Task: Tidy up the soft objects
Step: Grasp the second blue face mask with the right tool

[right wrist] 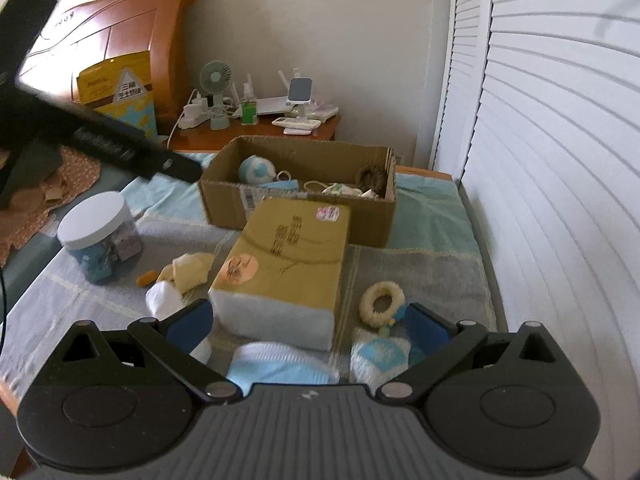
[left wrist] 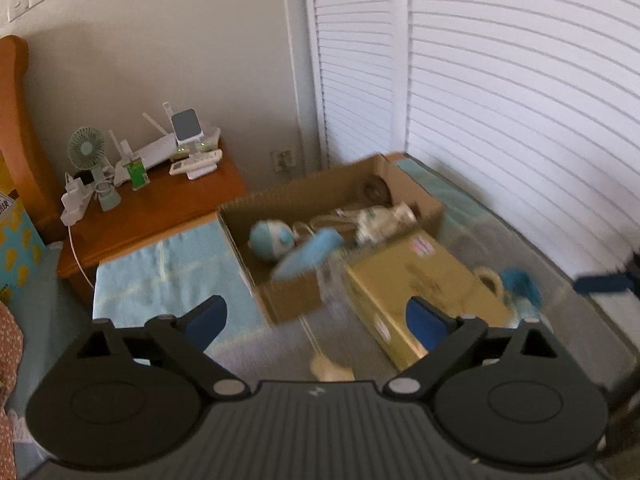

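An open cardboard box (left wrist: 288, 304) (right wrist: 296, 216) stands on the bed and holds a blue-and-white plush ball (left wrist: 270, 240) (right wrist: 257, 170), a blurred blue soft piece (left wrist: 310, 256), a patterned cloth item (left wrist: 380, 220) (right wrist: 340, 190) and a dark fuzzy thing (left wrist: 372, 190) (right wrist: 370, 178). My left gripper (left wrist: 316, 316) is open and empty, above the bed near the box. My right gripper (right wrist: 308, 320) is open and empty over a blue-and-white soft item (right wrist: 276, 364). A cream ring (right wrist: 382, 304), a white-and-blue cloth (right wrist: 380, 356) and a cream soft toy (right wrist: 188, 268) lie on the bed.
A yellow tissue pack (left wrist: 416, 280) (right wrist: 288, 264) lies in front of the box. A white-lidded jar (right wrist: 100, 236) stands at left. A wooden nightstand (left wrist: 160, 200) (right wrist: 280, 136) with fan, router and remotes stands behind. White louvred doors (right wrist: 540, 160) run along the right.
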